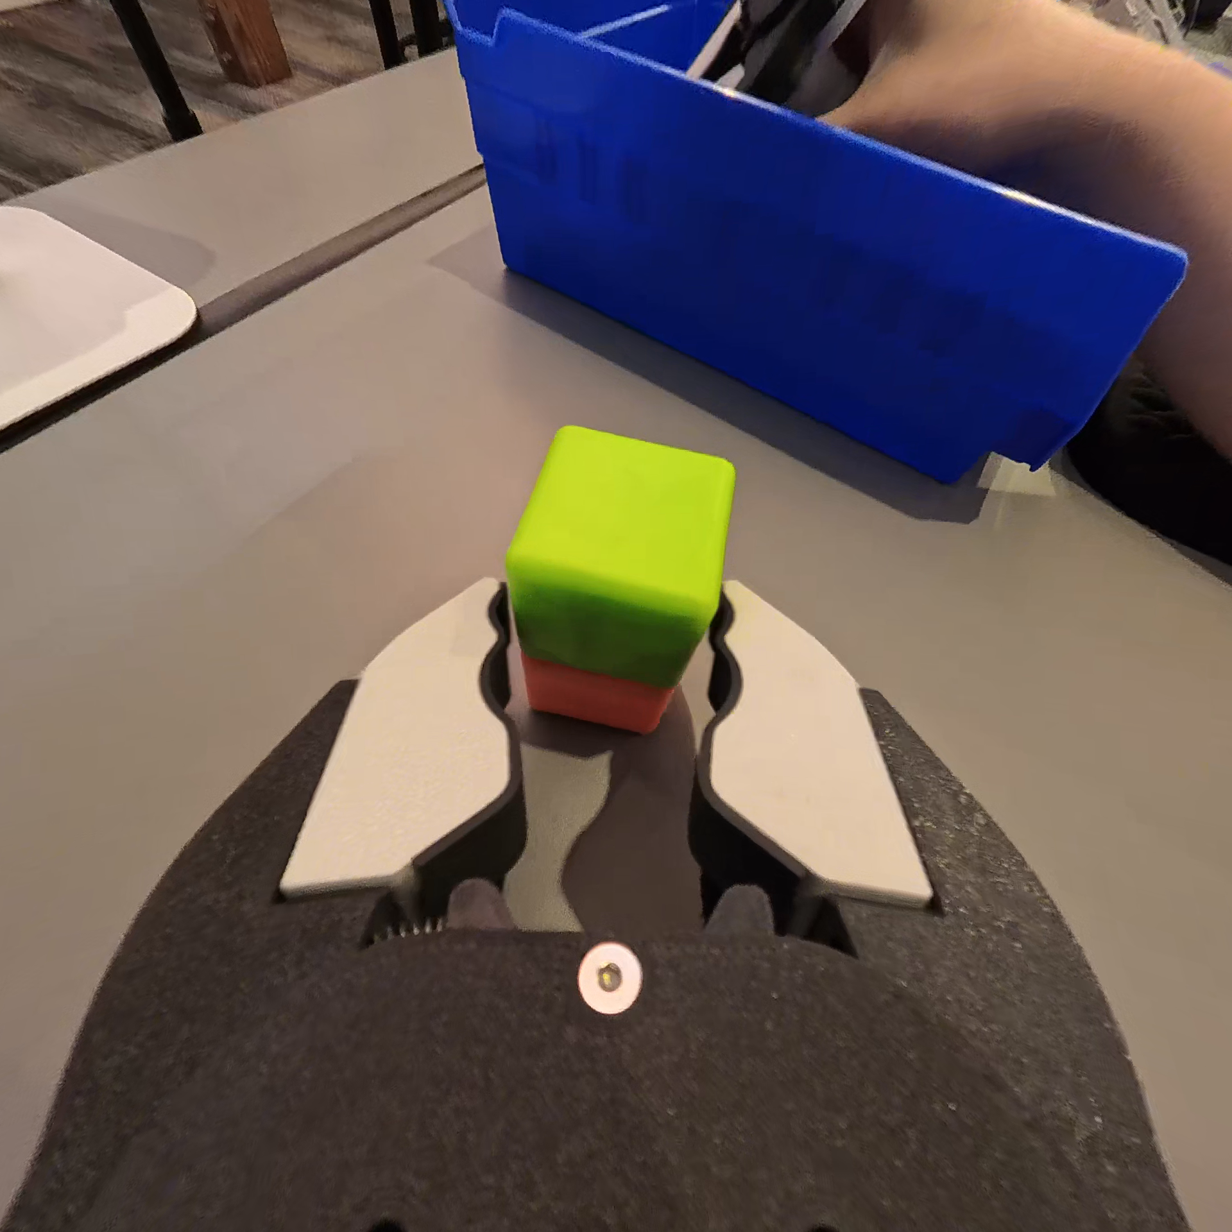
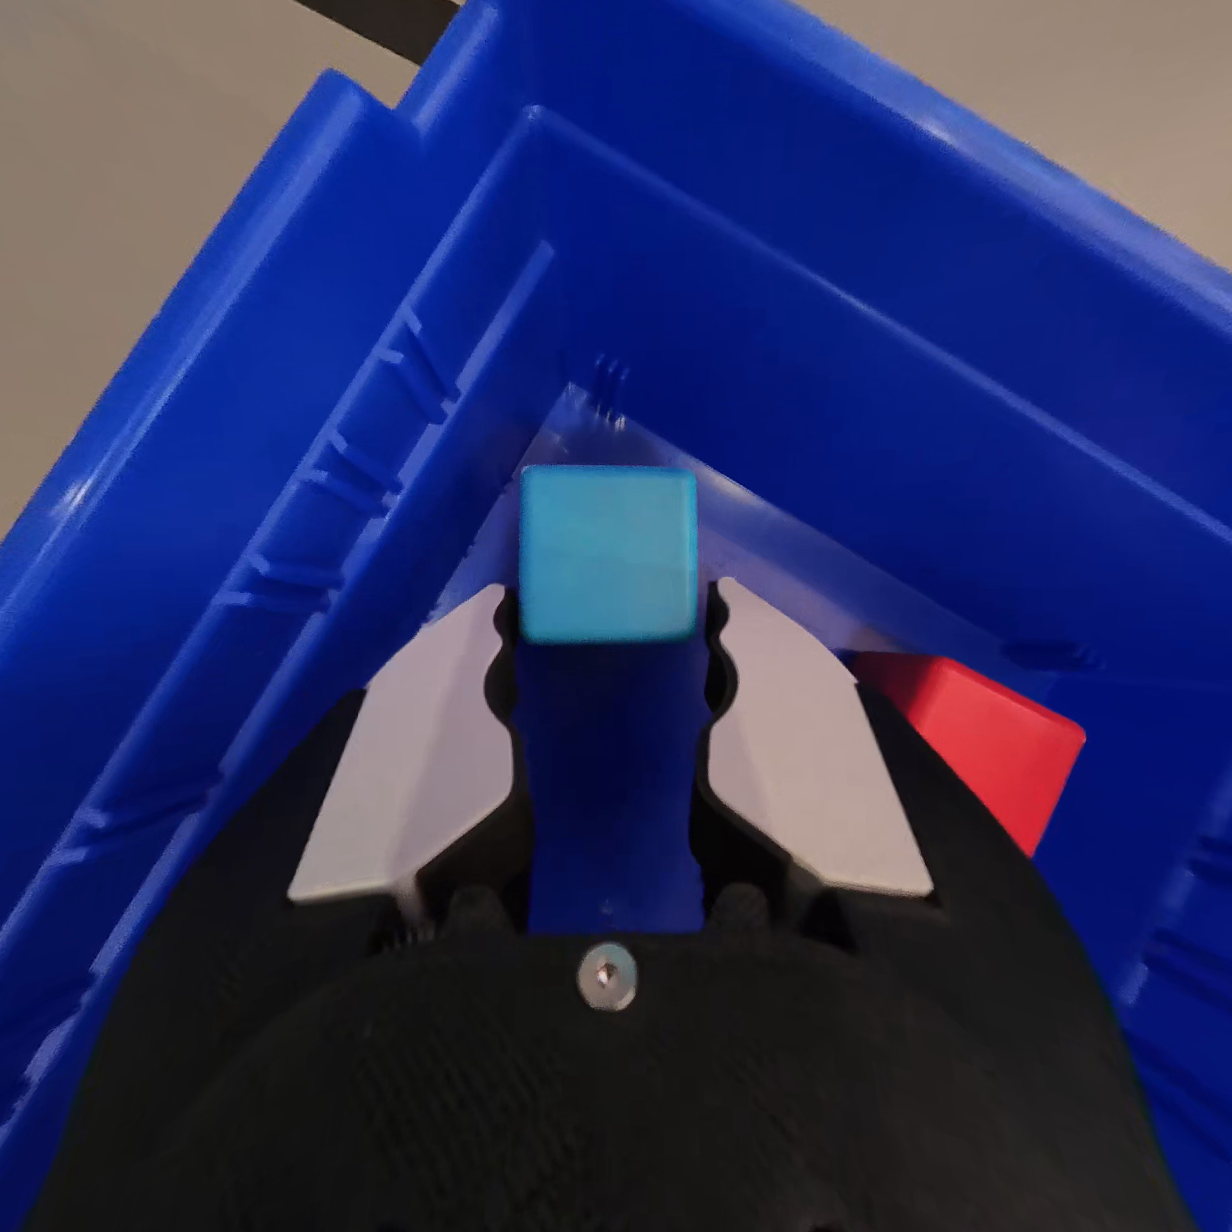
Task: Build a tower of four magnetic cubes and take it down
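A lime green cube (image 1: 620, 533) sits on a red cube (image 1: 593, 707) as a two-cube stack on the grey table (image 1: 267, 533). My left gripper (image 1: 612, 593) is closed on the lower part of the green cube, one fingertip on each side. In the right wrist view, my right gripper (image 2: 608, 590) is inside the blue bin (image 2: 867, 373) and shut on a teal cube (image 2: 607, 553) near the bin's corner. Another red cube (image 2: 967, 740) lies in the bin to the right of the gripper, partly hidden by it.
The blue bin (image 1: 800, 267) stands on the table behind and to the right of the stack. A person's arm (image 1: 1033, 87) reaches into it from the right. A white tray (image 1: 67, 300) lies at the left edge. Chair legs and floor show beyond the table. The left gripper's tips are roughly 25 cm from the right gripper's.
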`<action>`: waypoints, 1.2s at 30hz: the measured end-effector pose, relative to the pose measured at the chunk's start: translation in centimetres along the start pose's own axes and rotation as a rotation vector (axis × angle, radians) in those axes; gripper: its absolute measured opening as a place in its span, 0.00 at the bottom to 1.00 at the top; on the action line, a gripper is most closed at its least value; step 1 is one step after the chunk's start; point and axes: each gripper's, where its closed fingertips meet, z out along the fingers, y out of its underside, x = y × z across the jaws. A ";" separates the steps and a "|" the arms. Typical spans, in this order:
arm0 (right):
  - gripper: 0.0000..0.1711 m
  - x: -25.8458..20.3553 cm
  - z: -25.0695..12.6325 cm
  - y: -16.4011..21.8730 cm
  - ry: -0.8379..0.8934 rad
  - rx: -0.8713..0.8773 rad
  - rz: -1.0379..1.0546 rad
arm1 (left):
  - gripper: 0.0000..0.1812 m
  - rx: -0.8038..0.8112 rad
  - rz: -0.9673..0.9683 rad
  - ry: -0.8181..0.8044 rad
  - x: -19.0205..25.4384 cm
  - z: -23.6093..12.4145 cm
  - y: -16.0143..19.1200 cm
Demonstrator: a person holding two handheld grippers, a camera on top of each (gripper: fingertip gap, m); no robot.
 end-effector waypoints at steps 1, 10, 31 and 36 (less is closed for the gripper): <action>0.33 0.1 -0.3 0.0 -0.002 -0.003 0.003 | 0.35 -0.006 -0.001 0.004 0.1 0.0 0.1; 0.34 -0.4 -8.5 -4.2 -0.076 0.231 -0.004 | 0.40 -0.132 -0.035 0.009 -0.2 0.5 1.9; 0.38 -25.0 -7.9 -3.0 -0.619 0.137 -0.799 | 0.28 -0.276 0.101 0.036 0.3 1.4 3.8; 0.34 -25.8 -6.9 -1.9 -0.649 0.074 -0.814 | 0.29 -0.278 0.126 0.071 0.8 1.3 3.9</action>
